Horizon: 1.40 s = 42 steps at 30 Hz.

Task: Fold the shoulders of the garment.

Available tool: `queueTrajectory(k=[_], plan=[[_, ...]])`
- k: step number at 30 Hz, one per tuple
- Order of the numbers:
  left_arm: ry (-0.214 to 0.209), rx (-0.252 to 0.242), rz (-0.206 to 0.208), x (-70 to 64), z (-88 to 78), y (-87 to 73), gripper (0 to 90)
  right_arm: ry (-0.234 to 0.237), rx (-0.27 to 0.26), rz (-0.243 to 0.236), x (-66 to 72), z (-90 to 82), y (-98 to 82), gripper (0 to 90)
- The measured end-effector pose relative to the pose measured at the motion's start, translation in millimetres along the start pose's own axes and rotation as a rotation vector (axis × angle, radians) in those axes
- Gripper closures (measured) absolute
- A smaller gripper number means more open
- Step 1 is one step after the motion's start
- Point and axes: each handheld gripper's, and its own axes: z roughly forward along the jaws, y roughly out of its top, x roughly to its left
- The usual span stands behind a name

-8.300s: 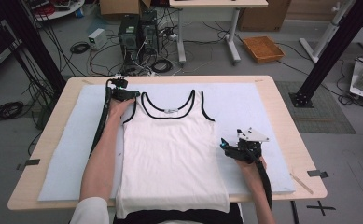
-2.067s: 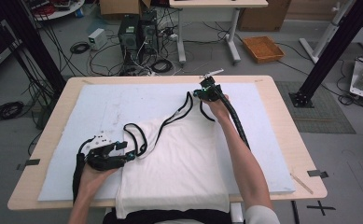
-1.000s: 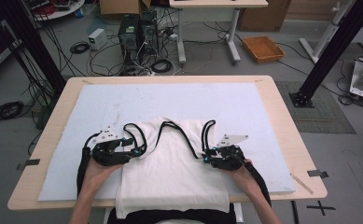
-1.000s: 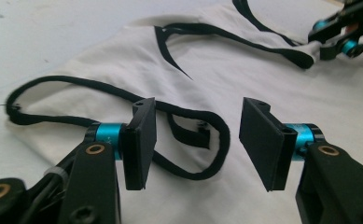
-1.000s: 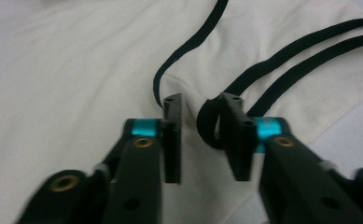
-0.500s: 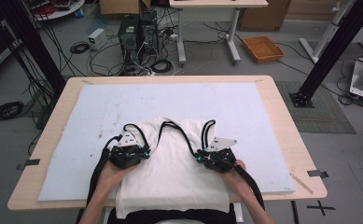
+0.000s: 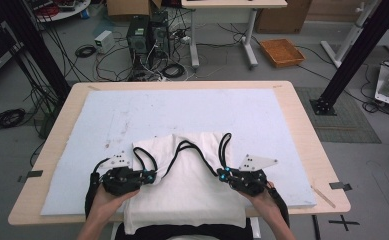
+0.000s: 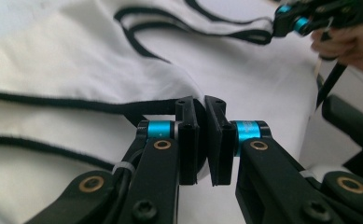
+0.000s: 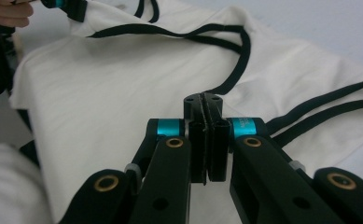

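- Pinching the white tank top (image 7: 187,185) with both grippers; we are working at the near edge of the worktop (image 7: 302,130).
- We are keeping the left gripper (image 7: 149,176) clamped on the garment's left side; in the left gripper view the jaws are squeezing a fold of white cloth beside the black trim (image 8: 100,106).
- We are holding the right gripper (image 7: 223,175) pressed together on the right side; in the right gripper view its jaws are nearly meeting over the fabric.
- We are seeing the top lying folded on the pale blue mat (image 7: 132,115), its black-edged straps (image 7: 182,147) bunched between the two grippers.
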Motion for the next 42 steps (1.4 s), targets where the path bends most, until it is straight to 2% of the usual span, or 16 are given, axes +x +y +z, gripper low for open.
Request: queueTrajectory(k=[1,3,5,7,8,9,11,13,15,18,21,24,27,32,36,42], plan=[[0.012,0.052,-0.022,4.5,2.8,-12.5,83.5,0.012,0.024,-0.003,5.9,1.1,-8.7,89.1],[0.003,0.079,-0.031,9.1,2.5,-15.8,79.3,0.009,0.065,-0.011,6.3,4.9,-12.9,78.8],[-0.006,0.052,-0.033,11.3,-3.6,-13.8,68.7,0.016,0.068,-0.002,3.6,5.6,-13.2,69.0],[0.008,0.013,-0.018,11.9,-11.9,-8.5,63.9,0.002,0.021,0.008,1.0,0.6,-9.8,64.4],[0.008,0.013,-0.018,11.9,-11.9,-8.5,62.1,0.002,0.021,0.008,1.0,0.6,-9.8,64.4],[0.059,-0.006,-0.001,13.8,-16.1,-1.5,61.2,-0.015,-0.030,0.015,-1.9,-5.7,-4.5,64.3],[0.110,-0.004,0.008,17.6,-13.5,5.9,60.8,-0.035,-0.053,0.014,-5.8,-7.7,0.6,64.1],[0.112,-0.003,-0.002,19.3,-10.2,9.0,60.9,-0.050,-0.046,0.009,-7.8,-6.2,2.4,63.3],[0.099,0.034,0.003,19.2,6.6,15.2,61.0,-0.088,0.002,0.006,-12.1,4.1,2.7,61.9],[0.106,0.056,0.019,12.5,21.2,19.4,61.0,-0.102,0.021,-0.005,-11.7,10.9,0.7,61.9],[0.153,0.083,0.031,11.1,28.5,22.7,61.1,-0.098,0.023,-0.009,-10.2,13.1,0.0,61.8],[0.141,0.111,0.022,16.2,34.2,21.4,60.9,-0.093,0.023,-0.012,-8.6,13.2,-0.4,61.0],[0.170,0.145,0.051,18.4,41.6,19.5,62.9,-0.088,0.023,-0.011,-10.2,13.9,-0.6,61.1],[0.192,0.123,0.083,20.0,38.1,20.4,83.3,-0.091,0.023,-0.012,-12.1,16.8,0.5,61.2],[0.185,0.052,0.059,21.1,22.0,22.6,84.1,-0.091,0.022,-0.014,-12.3,16.2,0.6,61.2],[0.187,0.010,0.018,33.8,0.9,23.1,83.6,-0.083,0.022,-0.015,-12.9,17.3,1.3,61.0]])
